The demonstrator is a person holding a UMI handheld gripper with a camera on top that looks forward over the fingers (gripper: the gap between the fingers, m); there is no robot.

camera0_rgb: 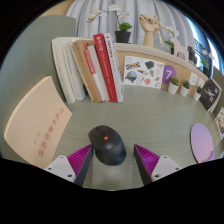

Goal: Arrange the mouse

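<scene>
My gripper (110, 163) is low over the desk (150, 115), fingers spread wide. Purple pad of the left finger (76, 160) and purple pad of the right finger (149, 158) both visible on the inner faces.

The mouse (108, 144), dark grey to black, sits on the desk between my fingers, its front end pointing away from me. A gap shows on the right side between mouse and pad; on the left the pad comes close to the mouse's flank, and I cannot tell whether it touches. The mouse rests on the desk on its own; I am not pinching it.

Beyond the mouse: a row of books (88, 68) standing upright, one with a red spine (103, 66). Just right of them, a card with printed pictures (143, 71) leaning against the back. Farther back, a potted plant (122, 32). Along the right, small pots (181, 86) in a row. To the left of my fingers, a pale pinkish board (35, 120) lies flat on the desk.
</scene>
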